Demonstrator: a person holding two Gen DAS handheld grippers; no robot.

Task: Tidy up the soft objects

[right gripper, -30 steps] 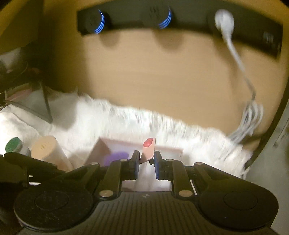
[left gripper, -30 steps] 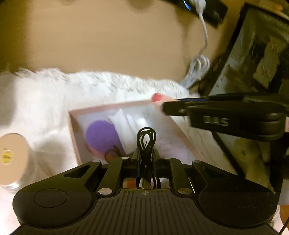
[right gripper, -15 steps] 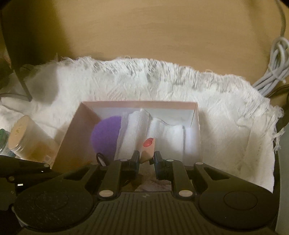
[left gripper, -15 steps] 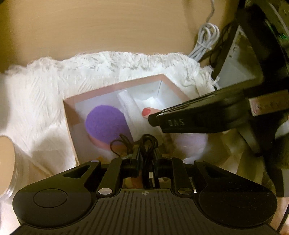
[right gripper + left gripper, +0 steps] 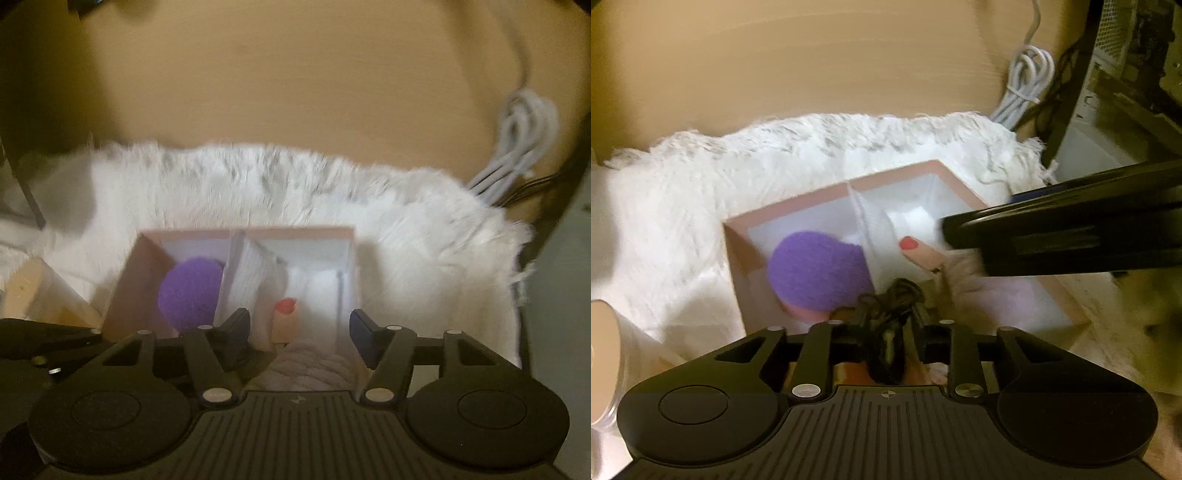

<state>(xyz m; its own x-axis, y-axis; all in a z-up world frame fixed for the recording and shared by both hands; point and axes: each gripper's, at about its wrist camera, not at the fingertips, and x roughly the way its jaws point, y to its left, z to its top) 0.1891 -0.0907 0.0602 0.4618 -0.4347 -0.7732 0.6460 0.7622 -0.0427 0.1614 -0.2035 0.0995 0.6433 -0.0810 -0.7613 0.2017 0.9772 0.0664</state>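
The box [image 5: 258,233] is sitting on the white rug [image 5: 424,229], and most of the sorting looks done. The purple pad [image 5: 190,291] is lying in the box's left compartment; white cloths [image 5: 255,273] are standing folded against the divider to the pad's right. The peg [image 5: 285,321], beige with a red tip, is now resting loose in the box's right half, just beside the cloths. The right tool [image 5: 298,328] is hanging over that half with its fingers spread wide, touching nothing.

The left tool [image 5: 886,332] is hovering at the box's near edge, pressed together on a black cord [image 5: 890,299] that is not yet in the box. That, I'd guess, is the piece left to place. A jar [image 5: 602,362] is standing on the rug, left of the box.

Half a second ago the right tool was pinching the peg; now it has let go. The left tool has kept its grip on the cord and edged closer to the box.
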